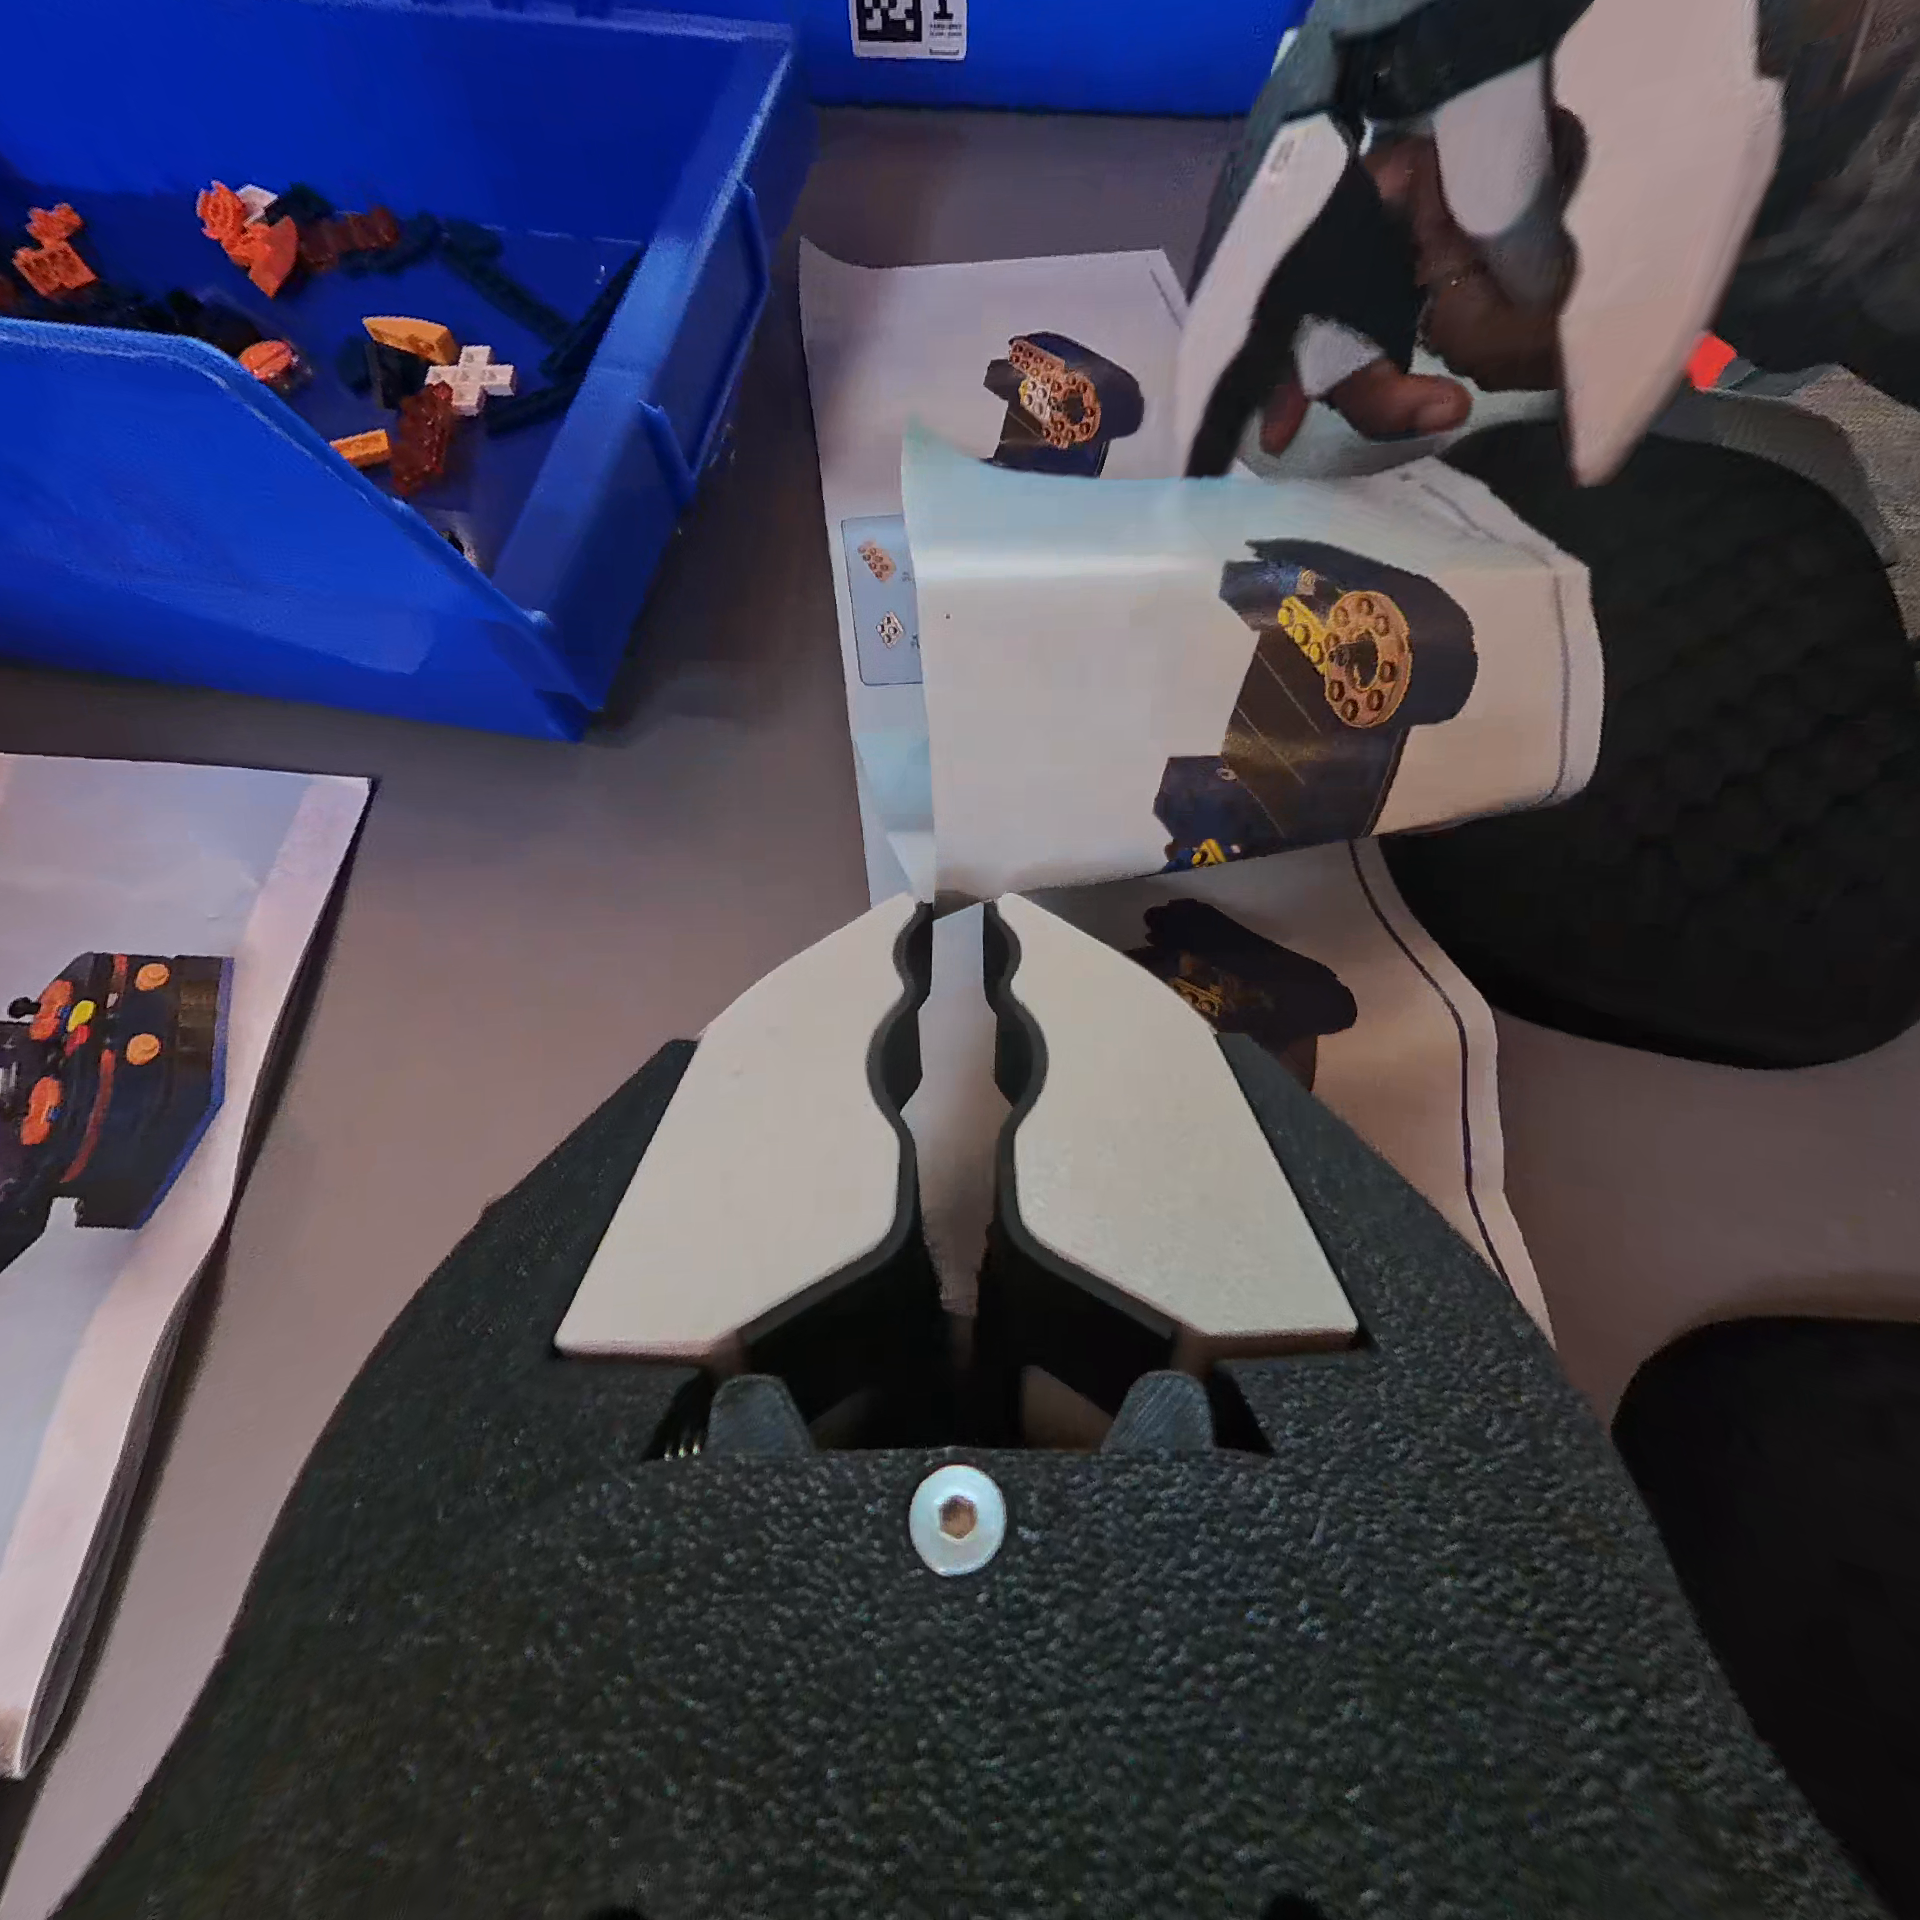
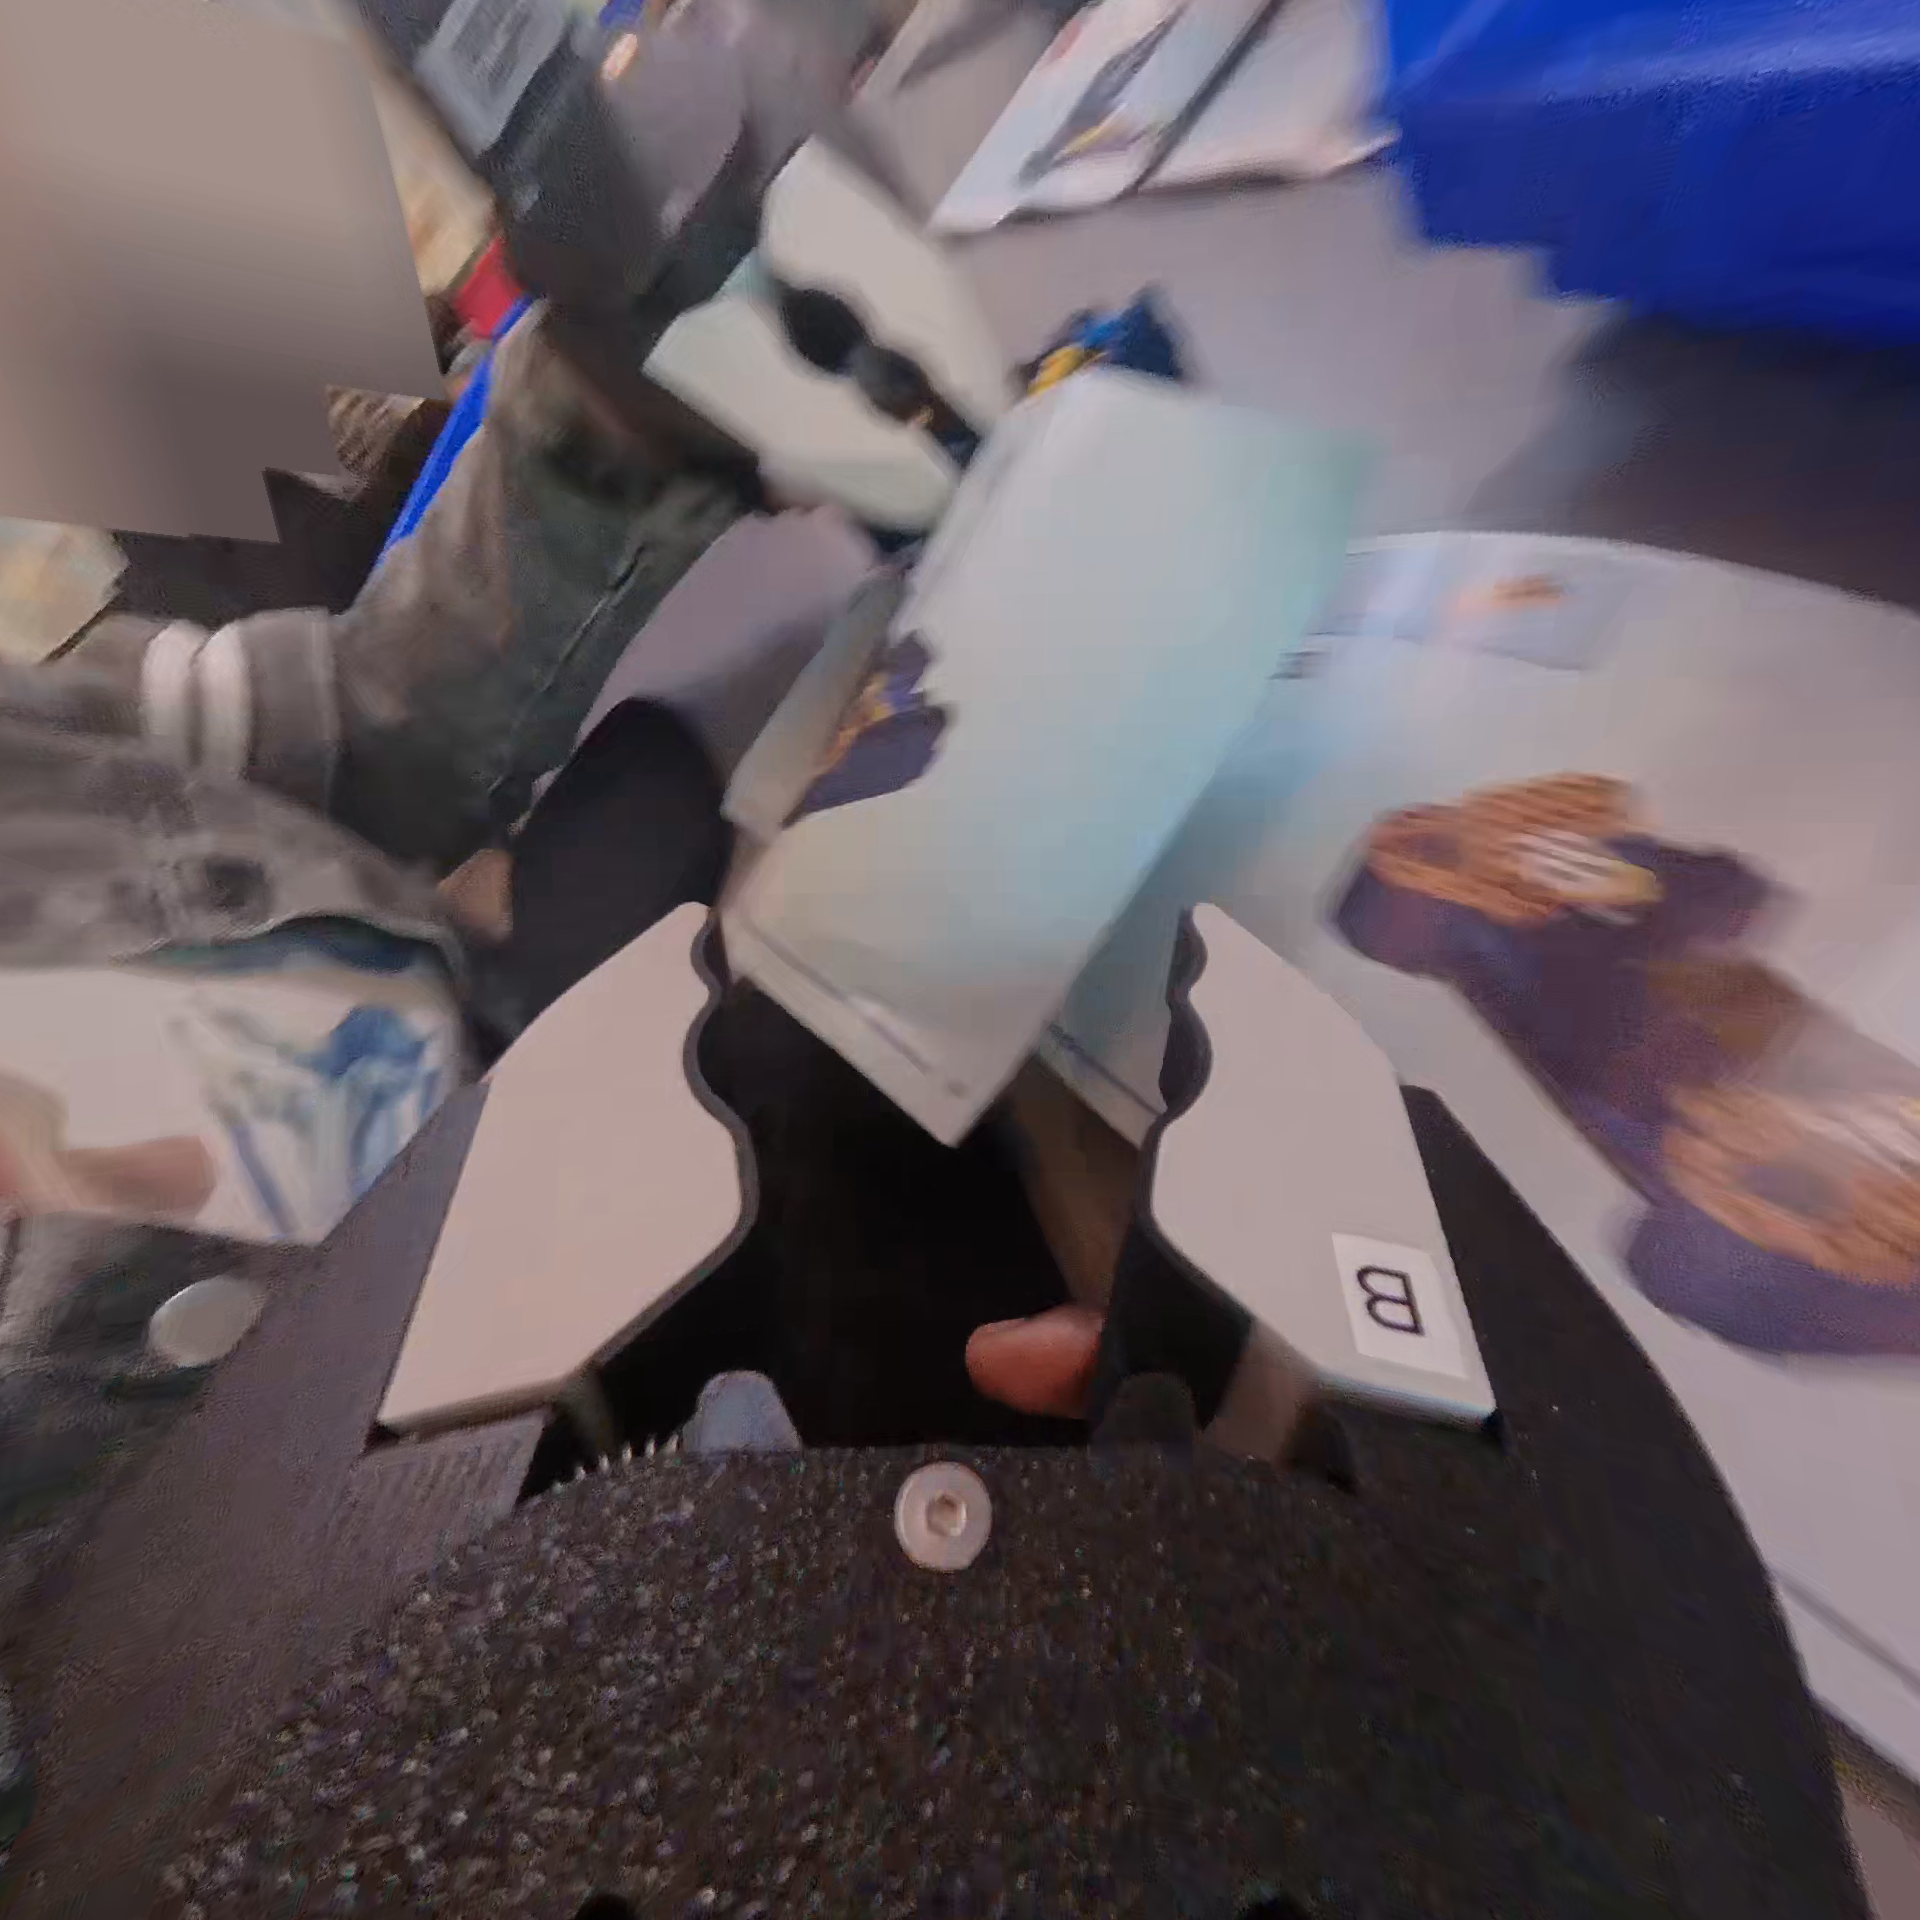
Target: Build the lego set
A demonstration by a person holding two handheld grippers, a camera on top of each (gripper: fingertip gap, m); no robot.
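My left gripper (image 1: pixel 956 906) is shut on the near corner of a white booklet page (image 1: pixel 1143 675) printed with a dark model picture. The page is lifted off the open instruction booklet (image 1: pixel 935 332) and curls up and to the right. My right gripper (image 1: pixel 1403 457) shows open at the top right of the left wrist view, just past the page's far edge. In the blurred right wrist view my right gripper (image 2: pixel 951 914) is open wide. The lifted page (image 2: pixel 1039 675) hangs over the gap between its fingers, not pinched. The left gripper (image 2: pixel 935 436) shows beyond it.
A blue bin (image 1: pixel 208 540) with orange, black and white bricks (image 1: pixel 416 395) stands at the back left. A second booklet (image 1: pixel 156 1039) lies at the left. A black round object (image 1: pixel 1714 779) sits at the right. The grey table (image 1: pixel 571 987) lies between them. The tips of one gripper are about 12 cm away from the tips of the other.
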